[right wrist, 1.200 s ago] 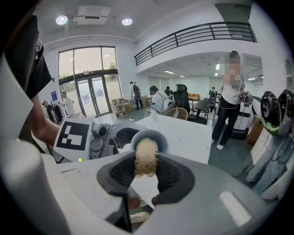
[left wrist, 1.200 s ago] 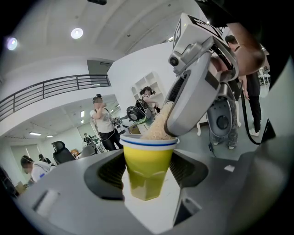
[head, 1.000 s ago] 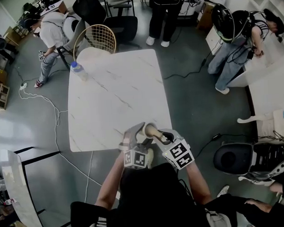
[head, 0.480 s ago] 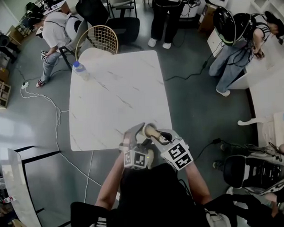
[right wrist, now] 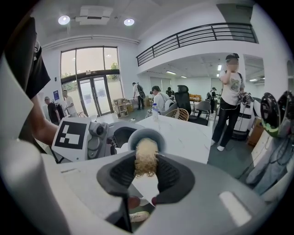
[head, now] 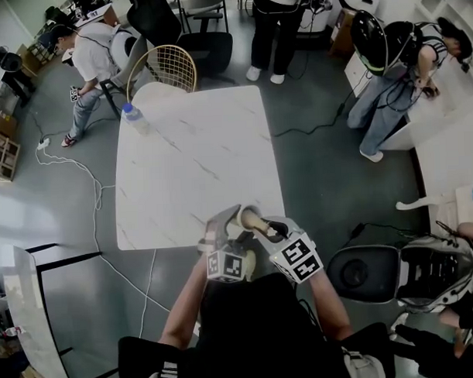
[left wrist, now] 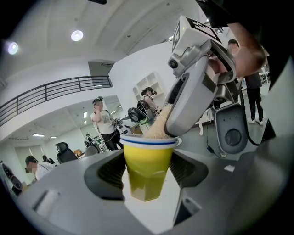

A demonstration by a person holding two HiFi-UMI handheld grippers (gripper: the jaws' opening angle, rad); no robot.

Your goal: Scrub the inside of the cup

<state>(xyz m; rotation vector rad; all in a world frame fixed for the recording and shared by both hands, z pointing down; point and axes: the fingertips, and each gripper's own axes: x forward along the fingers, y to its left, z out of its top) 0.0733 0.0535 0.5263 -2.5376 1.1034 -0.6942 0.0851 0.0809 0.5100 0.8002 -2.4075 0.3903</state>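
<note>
Though pale overhead, cup point(left wrist: 146, 170) shows yellow in left gripper view.

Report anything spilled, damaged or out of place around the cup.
Nothing stands out. The left gripper clamps the yellow cup, and the right gripper holds a tan fibrous scrubber in the cup's mouth. No spill shows on the table. The water bottle stands upright at its far corner.
</note>
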